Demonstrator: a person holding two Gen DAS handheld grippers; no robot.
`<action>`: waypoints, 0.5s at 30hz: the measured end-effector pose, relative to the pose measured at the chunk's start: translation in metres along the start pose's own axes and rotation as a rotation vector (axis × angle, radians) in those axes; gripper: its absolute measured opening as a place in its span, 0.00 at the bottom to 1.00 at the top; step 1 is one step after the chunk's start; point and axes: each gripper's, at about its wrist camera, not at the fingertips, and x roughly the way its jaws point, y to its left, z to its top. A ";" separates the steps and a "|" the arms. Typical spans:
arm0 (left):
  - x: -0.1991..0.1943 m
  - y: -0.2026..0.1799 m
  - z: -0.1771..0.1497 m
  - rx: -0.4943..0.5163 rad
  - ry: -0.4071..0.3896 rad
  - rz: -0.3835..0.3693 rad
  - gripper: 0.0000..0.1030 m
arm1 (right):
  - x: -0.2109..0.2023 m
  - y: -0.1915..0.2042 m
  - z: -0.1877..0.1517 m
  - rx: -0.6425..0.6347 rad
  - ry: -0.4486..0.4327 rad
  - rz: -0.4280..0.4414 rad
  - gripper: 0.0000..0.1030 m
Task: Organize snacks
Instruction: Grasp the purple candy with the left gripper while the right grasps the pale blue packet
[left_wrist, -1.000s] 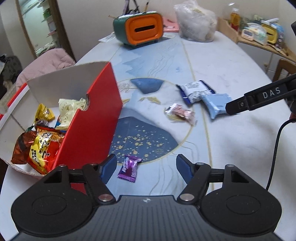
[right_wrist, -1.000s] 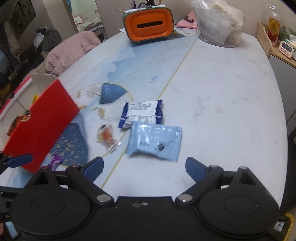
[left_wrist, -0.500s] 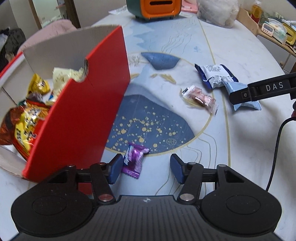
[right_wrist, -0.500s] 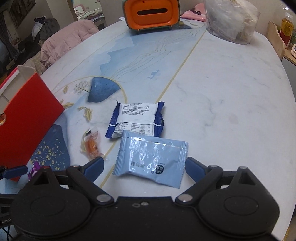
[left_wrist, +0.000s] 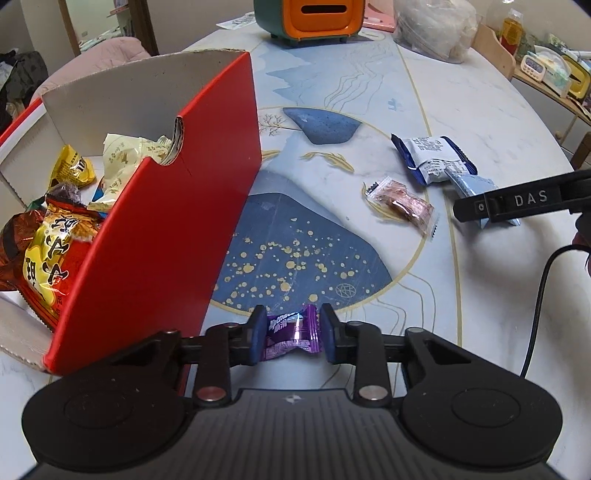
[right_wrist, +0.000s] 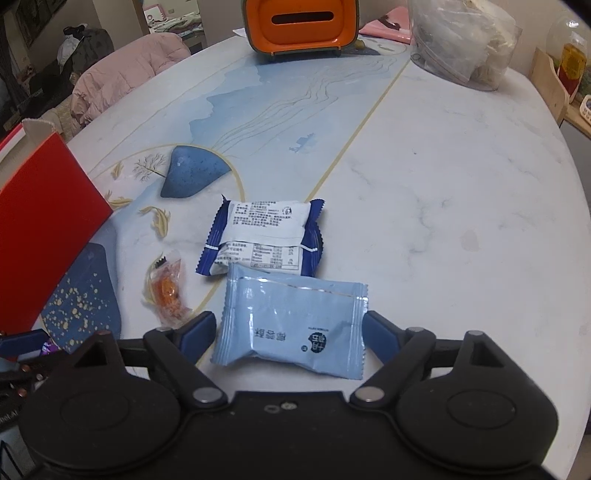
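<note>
Left gripper (left_wrist: 291, 334) is clamped on the purple candy (left_wrist: 291, 332), low centre of its frame, just right of the red box (left_wrist: 166, 236) of snacks. Right gripper (right_wrist: 290, 332) sits with its 2 fingers spread, straddling the light blue packet (right_wrist: 295, 328) at lower centre, pads close but contact unclear.
</note>
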 end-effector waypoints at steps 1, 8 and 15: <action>-0.001 0.000 -0.001 0.007 -0.001 -0.004 0.20 | -0.001 0.000 -0.001 -0.003 -0.003 -0.006 0.76; -0.006 0.002 -0.006 0.016 0.001 -0.016 0.19 | -0.013 0.006 -0.007 -0.019 -0.036 0.000 0.49; -0.019 0.007 -0.011 0.009 -0.006 -0.031 0.19 | -0.024 0.010 -0.018 -0.011 -0.051 -0.003 0.44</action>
